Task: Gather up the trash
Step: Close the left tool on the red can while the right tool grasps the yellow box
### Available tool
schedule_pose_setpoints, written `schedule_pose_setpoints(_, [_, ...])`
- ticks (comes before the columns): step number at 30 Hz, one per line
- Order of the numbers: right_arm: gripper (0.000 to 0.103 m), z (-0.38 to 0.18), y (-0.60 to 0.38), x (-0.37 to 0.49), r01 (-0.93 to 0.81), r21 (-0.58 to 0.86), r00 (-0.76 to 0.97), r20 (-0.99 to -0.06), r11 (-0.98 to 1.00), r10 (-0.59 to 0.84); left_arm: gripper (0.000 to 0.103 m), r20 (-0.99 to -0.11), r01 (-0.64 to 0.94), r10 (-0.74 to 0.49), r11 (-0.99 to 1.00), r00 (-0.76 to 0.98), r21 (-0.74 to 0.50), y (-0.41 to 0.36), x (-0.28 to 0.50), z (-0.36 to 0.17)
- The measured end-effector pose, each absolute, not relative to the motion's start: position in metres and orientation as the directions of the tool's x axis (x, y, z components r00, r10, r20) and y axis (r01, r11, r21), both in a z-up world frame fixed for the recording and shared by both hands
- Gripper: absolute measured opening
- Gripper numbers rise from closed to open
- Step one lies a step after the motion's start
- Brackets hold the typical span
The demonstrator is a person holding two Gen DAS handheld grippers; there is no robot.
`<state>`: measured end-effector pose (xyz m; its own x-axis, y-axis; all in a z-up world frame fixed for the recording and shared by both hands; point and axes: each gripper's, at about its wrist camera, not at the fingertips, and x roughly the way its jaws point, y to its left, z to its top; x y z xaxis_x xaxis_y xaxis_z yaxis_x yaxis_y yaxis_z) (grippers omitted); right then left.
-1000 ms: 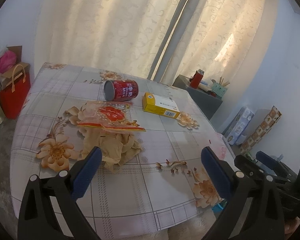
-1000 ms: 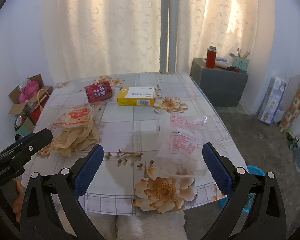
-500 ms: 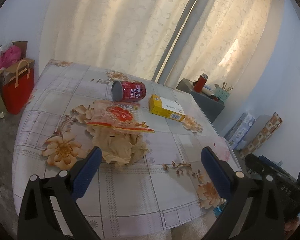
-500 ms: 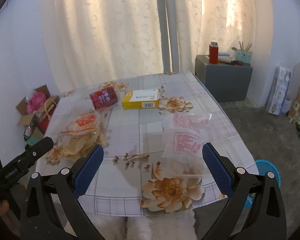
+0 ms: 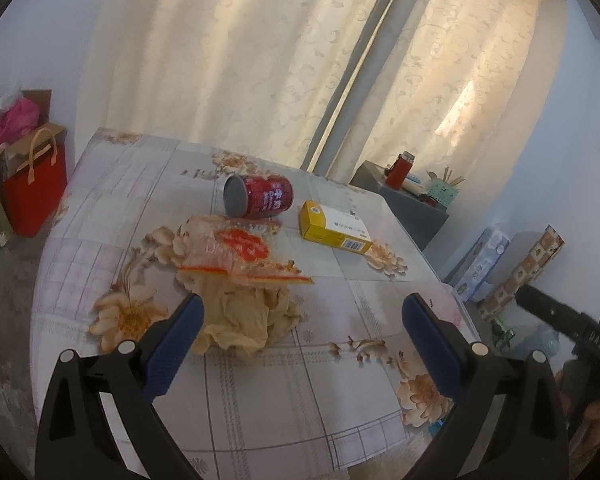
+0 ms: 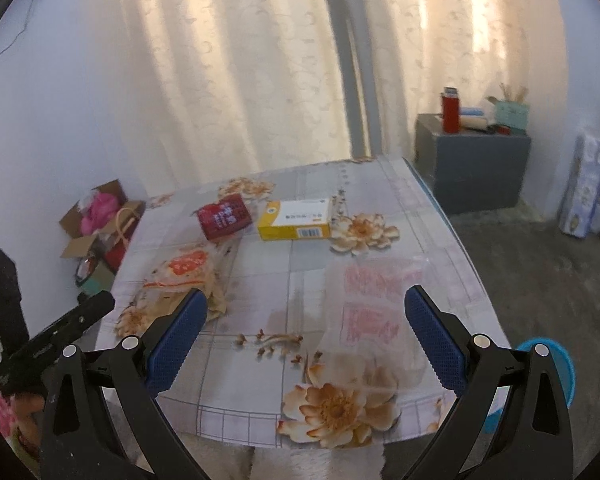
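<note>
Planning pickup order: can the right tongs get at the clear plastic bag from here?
Probably yes. The right tongs are open, and the clear plastic bag lies flat on the table between them with nothing on it.

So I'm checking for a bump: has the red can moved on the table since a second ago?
No. The can lies on its side beside the yellow box, as before; only the cameras shifted.

My left camera looks along my fingers from above the table's (image 5: 260, 400) near-left edge, tilted down and angled right, with the tissue (image 5: 244, 320) close ahead. My right camera sits at the near-right edge, facing the curtain (image 6: 236, 80). Both views share the can (image 5: 260, 200), the yellow box (image 6: 296, 220) and the curtain.
</note>
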<state>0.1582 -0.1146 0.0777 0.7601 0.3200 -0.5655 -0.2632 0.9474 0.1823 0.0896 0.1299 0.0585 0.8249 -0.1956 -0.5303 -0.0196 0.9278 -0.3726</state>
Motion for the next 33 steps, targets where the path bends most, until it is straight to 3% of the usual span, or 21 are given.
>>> schedule_pose_setpoints(4, [0.095, 0.096, -0.112, 0.174, -0.381, 0.143, 0.711, -0.585, 0.913, 0.389, 0.097, -0.509, 0.058, -0.255, 0.927, 0.822, -0.371, 0.142, 0.106, 0.081])
schedule_pose_setpoints(7, [0.095, 0.112, -0.105, 0.188, -0.492, 0.021, 0.695, -0.593, 0.87, 0.407, 0.097, -0.519, 0.114, -0.266, 0.945, 0.812, -0.306, 0.151, 0.128, 0.097])
schedule_pose_setpoints(13, [0.095, 0.117, -0.091, 0.235, -0.653, -0.141, 0.626, -0.654, 0.745, 0.425, 0.097, -0.628, 0.226, -0.194, 0.974, 0.753, -0.03, 0.152, 0.194, 0.104])
schedule_pose_setpoints(19, [0.095, 0.094, -0.065, 0.314, -0.768, -0.095, 0.459, -0.772, 0.634, 0.44, 0.097, -0.757, 0.355, -0.14, 0.926, 0.639, 0.129, 0.147, 0.283, 0.076])
schedule_pose_setpoints(30, [0.095, 0.014, 0.004, 0.412, -0.876, -0.095, 0.277, -0.901, 0.473, 0.333, 0.097, -0.881, 0.597, -0.216, 0.797, 0.42, 0.089, 0.127, 0.392, 0.052])
schedule_pose_setpoints(33, [0.095, 0.0, 0.011, 0.428, -0.889, -0.087, 0.247, -0.918, 0.45, 0.31, 0.097, -0.914, 0.649, -0.187, 0.754, 0.36, 0.102, 0.114, 0.41, 0.038])
